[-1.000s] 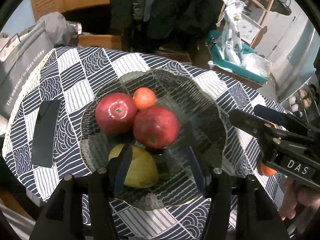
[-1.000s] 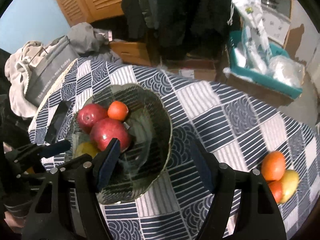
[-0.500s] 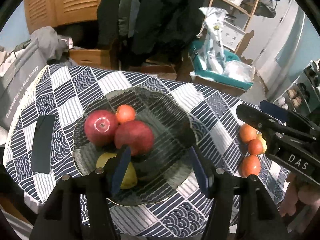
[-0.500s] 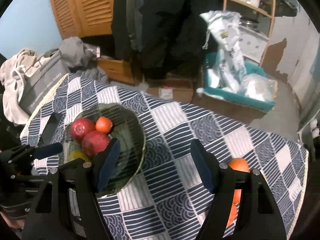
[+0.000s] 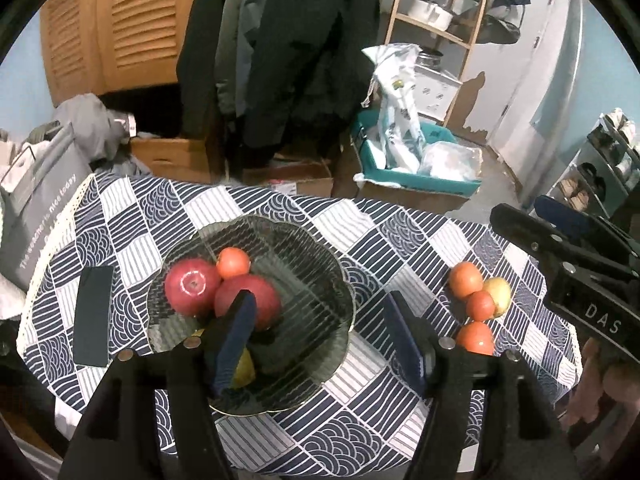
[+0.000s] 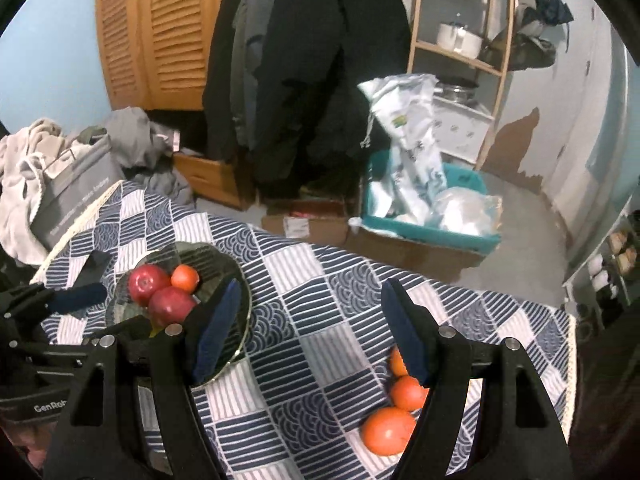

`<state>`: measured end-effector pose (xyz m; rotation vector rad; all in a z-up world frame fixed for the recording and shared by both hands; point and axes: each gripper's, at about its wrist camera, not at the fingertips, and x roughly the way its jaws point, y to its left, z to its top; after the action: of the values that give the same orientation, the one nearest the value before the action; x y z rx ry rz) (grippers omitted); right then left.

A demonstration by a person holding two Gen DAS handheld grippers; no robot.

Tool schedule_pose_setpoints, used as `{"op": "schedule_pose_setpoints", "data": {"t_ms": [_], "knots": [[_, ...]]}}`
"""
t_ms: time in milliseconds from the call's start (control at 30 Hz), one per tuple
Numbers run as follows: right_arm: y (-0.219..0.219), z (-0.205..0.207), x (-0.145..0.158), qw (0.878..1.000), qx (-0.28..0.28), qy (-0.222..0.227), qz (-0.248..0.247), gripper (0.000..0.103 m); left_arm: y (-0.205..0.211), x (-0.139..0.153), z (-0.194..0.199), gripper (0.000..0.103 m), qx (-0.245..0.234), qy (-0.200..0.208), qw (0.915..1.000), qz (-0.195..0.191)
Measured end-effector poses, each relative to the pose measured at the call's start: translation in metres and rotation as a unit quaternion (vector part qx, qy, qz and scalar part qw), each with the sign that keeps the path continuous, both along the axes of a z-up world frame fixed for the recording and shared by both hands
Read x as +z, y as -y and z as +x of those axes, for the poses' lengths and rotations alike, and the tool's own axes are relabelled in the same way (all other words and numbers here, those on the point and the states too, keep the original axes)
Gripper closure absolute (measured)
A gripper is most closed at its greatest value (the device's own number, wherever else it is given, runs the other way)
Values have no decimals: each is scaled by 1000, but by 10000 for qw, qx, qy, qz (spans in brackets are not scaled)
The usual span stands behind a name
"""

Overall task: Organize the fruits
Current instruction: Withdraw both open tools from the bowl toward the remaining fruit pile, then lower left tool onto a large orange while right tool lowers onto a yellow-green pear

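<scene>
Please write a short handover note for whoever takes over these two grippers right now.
Left tongs: empty, jaws opening, above the glass bowl.
Right tongs: open, empty, over the tablecloth.
Done: two red apples, a small orange and a yellow fruit lie in the bowl.
Left: three orange fruits and one yellow-green fruit lie clustered on the cloth beside the bowl; they likely go in next.
</scene>
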<state>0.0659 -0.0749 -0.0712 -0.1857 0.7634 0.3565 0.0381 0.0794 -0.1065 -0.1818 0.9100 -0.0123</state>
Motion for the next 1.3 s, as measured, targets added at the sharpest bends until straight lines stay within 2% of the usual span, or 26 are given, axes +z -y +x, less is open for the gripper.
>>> {"op": "schedule_pose_setpoints", "data": {"t_ms": [333,633,967,1100,1300], "knots": [[32,-17,23,9991,-230,339,108,29,23,28,-5,29,-119,312,9993,163],[69,-29,35,9969,-558,557,-23,29,52,42,-6,23,-319,455,9978,355],[115,-36,36,9930,-978,638,-144,29,88,44,-1,22,-579,437,9962,473],[133,-39,34,9915,-1128,623,-151,29,104,45,0,16,-688,454,9953,513],[160,-41,26,9891,-1363,524,-183,29,133,38,4,16,-962,358,9931,574]]}}
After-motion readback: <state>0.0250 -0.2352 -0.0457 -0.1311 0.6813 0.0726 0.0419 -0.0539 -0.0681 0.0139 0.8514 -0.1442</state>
